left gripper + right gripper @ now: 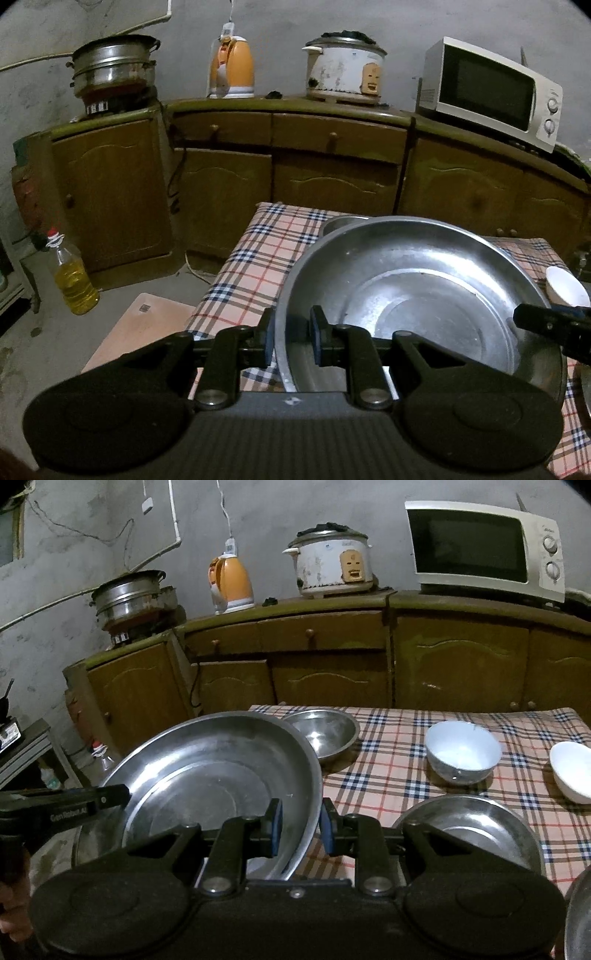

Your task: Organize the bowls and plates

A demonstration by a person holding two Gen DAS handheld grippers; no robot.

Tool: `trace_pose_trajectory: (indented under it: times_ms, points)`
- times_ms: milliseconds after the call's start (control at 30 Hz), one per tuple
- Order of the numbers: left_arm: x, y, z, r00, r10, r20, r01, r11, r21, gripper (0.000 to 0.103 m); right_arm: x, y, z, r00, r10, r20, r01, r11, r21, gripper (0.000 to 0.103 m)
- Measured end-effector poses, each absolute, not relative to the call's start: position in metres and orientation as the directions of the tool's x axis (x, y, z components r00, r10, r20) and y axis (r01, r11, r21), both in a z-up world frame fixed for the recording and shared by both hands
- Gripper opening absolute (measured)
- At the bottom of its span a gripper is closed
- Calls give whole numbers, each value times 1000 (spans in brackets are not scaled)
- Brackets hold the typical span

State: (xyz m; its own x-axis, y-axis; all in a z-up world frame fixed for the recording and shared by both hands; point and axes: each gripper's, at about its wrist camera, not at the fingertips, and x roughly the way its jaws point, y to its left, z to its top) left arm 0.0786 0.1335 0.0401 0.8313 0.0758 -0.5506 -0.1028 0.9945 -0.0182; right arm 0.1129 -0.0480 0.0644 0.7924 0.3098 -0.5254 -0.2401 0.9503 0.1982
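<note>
A large steel basin (pixel 424 295) (pixel 207 775) is held by its rim between both grippers, over the left end of the plaid-covered table (pixel 388 775). My left gripper (pixel 292 338) is shut on the basin's left rim, and its tip also shows in the right wrist view (pixel 110 797). My right gripper (pixel 301 829) is shut on the right rim, and its tip shows in the left wrist view (pixel 546 321). On the table stand a small steel bowl (pixel 321 734), a blue-white bowl (pixel 463 753), a white bowl (pixel 572 771) and a steel plate (pixel 469 830).
Wooden cabinets (pixel 332 664) run behind the table and carry a microwave (pixel 480 546), a rice cooker (pixel 332 565), an orange kettle (pixel 231 583) and a steamer pot (pixel 129 594). An oil bottle (pixel 74 280) and a pink board (pixel 136 328) lie on the floor at left.
</note>
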Motion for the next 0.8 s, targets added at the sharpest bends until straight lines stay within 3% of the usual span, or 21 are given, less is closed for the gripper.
trace_pose_trajectory:
  times_ms: [800]
  points:
    - [86,98,40,833,19,-553,-31,999,-13,20,104,-86,67,816,243,-524,-166,968,190,29]
